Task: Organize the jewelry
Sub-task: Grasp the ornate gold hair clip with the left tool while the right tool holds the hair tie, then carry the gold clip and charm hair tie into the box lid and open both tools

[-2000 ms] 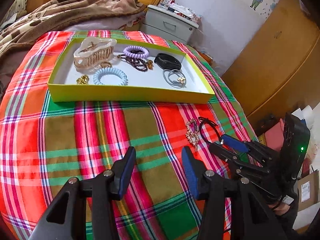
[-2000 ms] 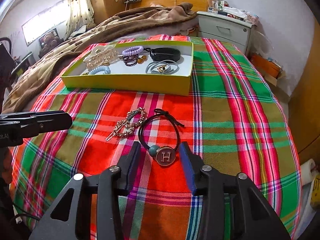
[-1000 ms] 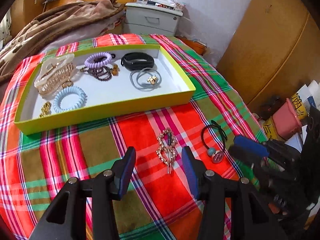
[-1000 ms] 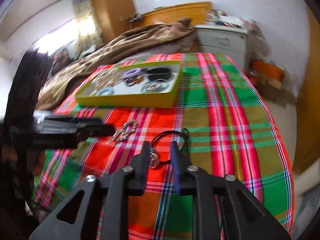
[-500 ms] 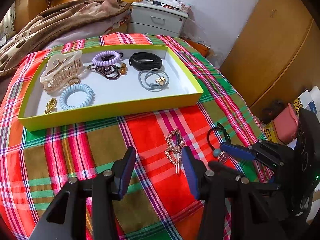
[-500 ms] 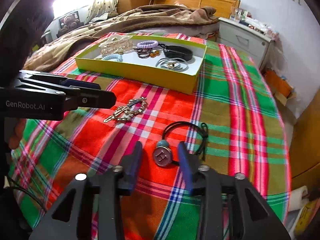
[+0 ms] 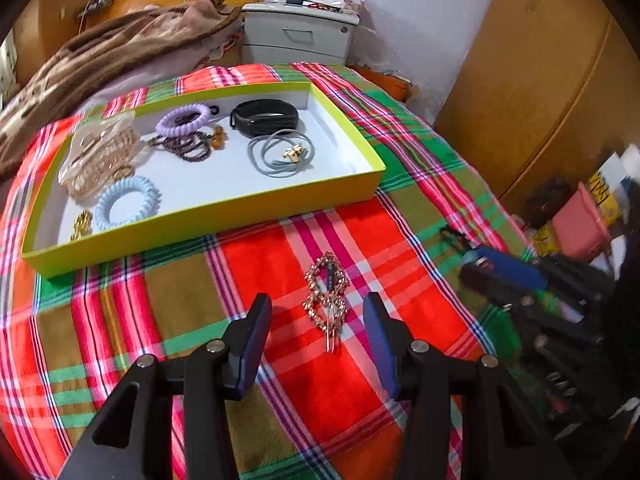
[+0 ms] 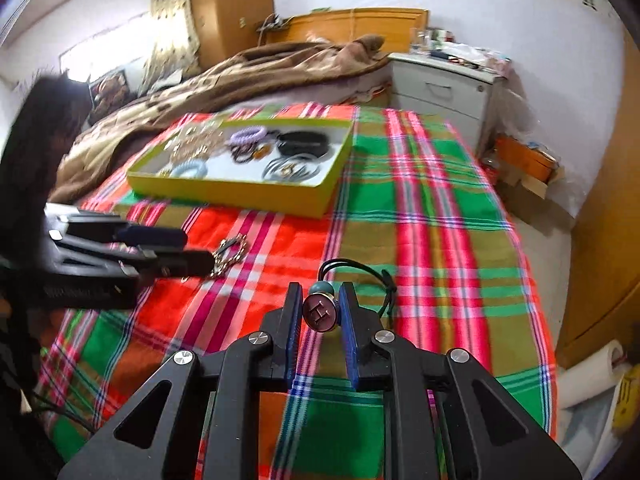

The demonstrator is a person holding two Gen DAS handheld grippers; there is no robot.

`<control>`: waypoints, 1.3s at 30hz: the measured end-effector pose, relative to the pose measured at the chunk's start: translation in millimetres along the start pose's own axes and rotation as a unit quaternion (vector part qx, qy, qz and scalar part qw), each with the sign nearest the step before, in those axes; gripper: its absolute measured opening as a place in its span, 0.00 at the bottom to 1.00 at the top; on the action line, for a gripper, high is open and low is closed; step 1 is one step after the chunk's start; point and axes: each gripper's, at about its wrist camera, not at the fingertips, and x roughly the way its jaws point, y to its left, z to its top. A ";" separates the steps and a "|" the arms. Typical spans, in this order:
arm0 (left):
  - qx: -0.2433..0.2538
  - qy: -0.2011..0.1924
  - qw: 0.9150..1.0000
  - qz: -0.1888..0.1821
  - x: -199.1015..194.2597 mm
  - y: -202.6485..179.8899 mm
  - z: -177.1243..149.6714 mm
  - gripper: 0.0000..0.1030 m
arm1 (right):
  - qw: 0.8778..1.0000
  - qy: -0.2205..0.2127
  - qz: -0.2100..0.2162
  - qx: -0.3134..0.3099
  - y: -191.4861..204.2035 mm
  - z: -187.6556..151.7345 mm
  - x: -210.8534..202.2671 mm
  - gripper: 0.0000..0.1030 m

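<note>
A gold chain hair clip (image 7: 326, 294) lies on the plaid cloth, between the open fingers of my left gripper (image 7: 316, 324); it also shows in the right wrist view (image 8: 232, 254). My right gripper (image 8: 320, 312) is shut on the round "H" charm of a black hair tie (image 8: 320, 314), whose loop (image 8: 360, 268) trails beyond the fingertips. A yellow-green tray (image 7: 224, 210) with a white floor holds several hair ties, a claw clip, beads and a black band; it also shows in the right wrist view (image 8: 240, 194).
The plaid cloth (image 7: 120, 320) covers a bed. A brown blanket (image 7: 120, 48) lies behind the tray. A grey nightstand (image 7: 298, 36) stands at the back, a wooden wardrobe (image 7: 540, 80) at the right, bags and boxes (image 7: 580, 220) on the floor.
My right gripper has closed on the H charm of the black hair tie and lifted it slightly. My left gripper has moved forward so the gold clip lies between its fingers.
</note>
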 end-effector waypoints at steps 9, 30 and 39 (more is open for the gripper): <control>0.035 0.007 0.998 0.056 15.9 -17.1 3.1 0.48 | 1.000 -0.011 0.004 0.019 -8.0 1.9 -2.3 0.19; 0.051 -0.004 0.997 0.055 15.1 -22.0 3.6 0.24 | 1.000 -0.014 -0.001 0.026 -10.1 3.5 -1.9 0.18; 0.039 -0.018 0.998 0.034 2.5 -15.2 5.1 0.14 | 0.999 -0.021 -0.006 0.023 -3.4 9.8 -6.9 0.18</control>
